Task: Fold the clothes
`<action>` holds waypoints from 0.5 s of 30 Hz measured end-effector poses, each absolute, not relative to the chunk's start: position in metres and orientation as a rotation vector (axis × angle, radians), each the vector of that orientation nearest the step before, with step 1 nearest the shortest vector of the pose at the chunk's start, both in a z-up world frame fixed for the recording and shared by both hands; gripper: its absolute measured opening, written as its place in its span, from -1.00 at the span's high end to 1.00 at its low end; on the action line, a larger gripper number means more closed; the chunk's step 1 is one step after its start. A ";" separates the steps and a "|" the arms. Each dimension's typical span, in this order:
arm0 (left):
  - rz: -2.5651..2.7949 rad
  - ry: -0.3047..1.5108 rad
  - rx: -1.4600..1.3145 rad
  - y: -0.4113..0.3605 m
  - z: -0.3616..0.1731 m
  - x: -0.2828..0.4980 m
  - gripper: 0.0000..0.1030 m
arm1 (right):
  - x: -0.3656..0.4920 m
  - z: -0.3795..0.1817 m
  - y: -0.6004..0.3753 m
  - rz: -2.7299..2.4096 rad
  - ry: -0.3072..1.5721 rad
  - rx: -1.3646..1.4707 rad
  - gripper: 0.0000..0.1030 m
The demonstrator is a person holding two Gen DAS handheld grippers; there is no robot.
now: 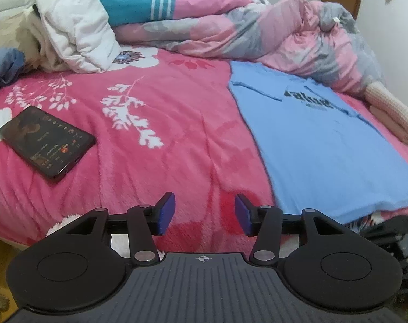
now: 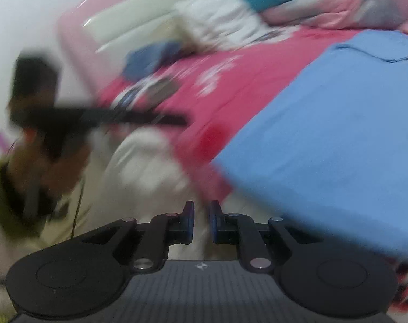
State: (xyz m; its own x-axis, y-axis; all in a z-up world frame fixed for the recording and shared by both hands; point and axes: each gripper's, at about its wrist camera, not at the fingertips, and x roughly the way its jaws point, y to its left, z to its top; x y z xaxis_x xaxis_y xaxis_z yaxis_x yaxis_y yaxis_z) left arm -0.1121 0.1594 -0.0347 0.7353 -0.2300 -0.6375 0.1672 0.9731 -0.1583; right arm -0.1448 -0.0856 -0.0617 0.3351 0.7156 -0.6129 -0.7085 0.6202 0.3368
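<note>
A light blue T-shirt [image 1: 325,156] with dark lettering lies flat on the pink flowered blanket [image 1: 163,134], its hem toward me. My left gripper [image 1: 204,212] hovers open over the blanket near the bed's front edge, left of the hem corner, with nothing between its pads. The right wrist view is motion-blurred. There the T-shirt [image 2: 325,134] fills the right side, and my right gripper [image 2: 202,220] sits just off its near corner by the bed's edge. Its jaws stand a narrow gap apart with nothing between them.
A black phone [image 1: 46,142] lies on the blanket at the left. A bunched pink and grey quilt [image 1: 257,29] and a white padded garment [image 1: 77,35] pile along the back. A beige knit piece [image 1: 392,107] lies at the right edge.
</note>
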 end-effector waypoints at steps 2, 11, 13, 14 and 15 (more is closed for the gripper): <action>-0.221 0.705 -0.070 0.153 -0.033 -0.114 0.03 | -0.141 -0.051 -0.097 0.888 0.742 0.003 0.74; -0.266 0.658 0.000 0.106 -0.030 -0.114 -0.04 | -0.126 -0.065 -0.141 0.775 0.734 0.102 0.73; -0.290 0.660 0.013 0.094 -0.030 -0.112 -0.07 | -0.148 -0.068 -0.147 0.798 0.786 0.095 0.74; -0.299 0.663 0.024 0.087 -0.030 -0.111 -0.08 | -0.158 -0.066 -0.154 0.779 0.776 0.070 0.74; -0.313 0.664 0.039 0.079 -0.030 -0.110 -0.10 | -0.163 -0.059 -0.166 0.733 0.739 0.066 0.74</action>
